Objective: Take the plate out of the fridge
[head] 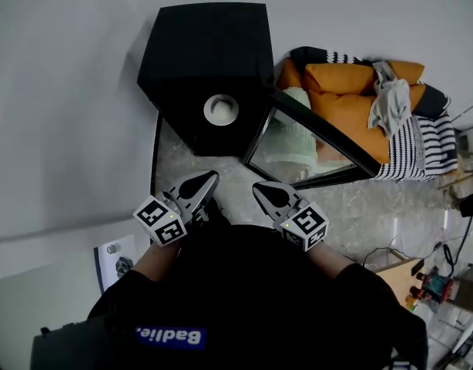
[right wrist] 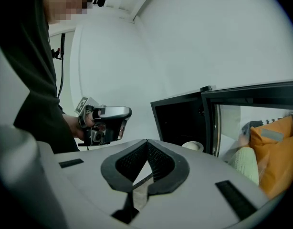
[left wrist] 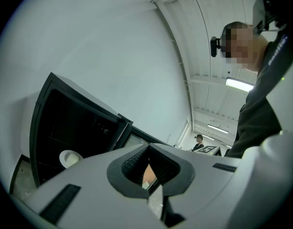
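Observation:
A small black fridge [head: 206, 60] stands on the floor with its glass door [head: 313, 141] swung open to the right. A white plate [head: 221, 109] lies inside on the fridge's floor near the opening. It also shows as the plate [left wrist: 69, 157] and the plate [right wrist: 193, 146] in the two gripper views. My left gripper [head: 208, 177] and right gripper [head: 259, 187] hover side by side in front of the fridge, short of the opening. Both are shut and hold nothing. The left gripper [left wrist: 149, 145] and right gripper [right wrist: 147, 141] point toward the fridge.
An orange cushion [head: 360, 91] with striped cloth and clothes lies to the right behind the open door. A white wall runs along the left. Cables and small items [head: 429, 284] litter the floor at the far right. Another person [left wrist: 199, 142] stands far off.

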`<state>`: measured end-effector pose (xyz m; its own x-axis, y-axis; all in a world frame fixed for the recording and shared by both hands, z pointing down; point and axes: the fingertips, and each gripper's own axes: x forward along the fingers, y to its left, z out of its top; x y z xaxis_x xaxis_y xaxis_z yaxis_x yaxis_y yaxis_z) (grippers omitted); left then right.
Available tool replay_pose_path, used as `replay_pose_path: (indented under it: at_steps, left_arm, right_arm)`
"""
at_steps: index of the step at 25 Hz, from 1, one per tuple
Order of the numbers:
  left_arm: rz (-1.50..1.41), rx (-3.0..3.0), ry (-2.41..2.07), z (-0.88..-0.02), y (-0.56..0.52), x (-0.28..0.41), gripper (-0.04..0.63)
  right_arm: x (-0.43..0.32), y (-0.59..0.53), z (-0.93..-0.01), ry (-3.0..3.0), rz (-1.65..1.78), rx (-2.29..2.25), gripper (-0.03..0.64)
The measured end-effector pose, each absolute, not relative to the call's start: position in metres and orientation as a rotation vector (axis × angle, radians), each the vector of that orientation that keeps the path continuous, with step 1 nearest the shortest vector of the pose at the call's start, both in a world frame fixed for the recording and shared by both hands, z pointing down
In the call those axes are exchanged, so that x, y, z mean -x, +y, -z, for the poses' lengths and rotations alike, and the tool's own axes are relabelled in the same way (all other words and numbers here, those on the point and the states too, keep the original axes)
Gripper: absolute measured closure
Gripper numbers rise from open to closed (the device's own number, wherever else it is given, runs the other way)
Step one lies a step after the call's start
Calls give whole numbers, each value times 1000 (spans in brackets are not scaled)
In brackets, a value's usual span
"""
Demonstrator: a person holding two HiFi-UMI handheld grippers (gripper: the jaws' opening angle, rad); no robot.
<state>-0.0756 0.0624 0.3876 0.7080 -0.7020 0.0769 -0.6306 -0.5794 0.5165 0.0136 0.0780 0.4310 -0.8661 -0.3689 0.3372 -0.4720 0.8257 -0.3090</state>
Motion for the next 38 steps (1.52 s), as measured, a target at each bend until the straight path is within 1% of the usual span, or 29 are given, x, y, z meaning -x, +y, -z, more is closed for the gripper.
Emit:
replay_pose_path:
  at_steps: [6, 12, 24, 29, 38]
  left_arm:
    - [135, -2411, -931, -405, 16, 123, 589]
    - [112, -2414, -852, -426, -14, 147, 589]
    - [72, -2321, -899, -460, -54, 147, 589]
    - [35, -2284, -924, -475, -73, 138, 589]
    - [-40, -2202, -1024, -527, -112, 139, 589]
  right_arm:
    - [37, 36, -434, -2704, -599, -735, 609]
    - [72, 17, -438, -2678, -594, -780, 609]
    - [52, 0, -445, -2654, -629, -800, 609]
    - [38, -7, -444, -2662, -650, -748, 609]
    - [32, -10, -469, -2647, -760, -595, 609]
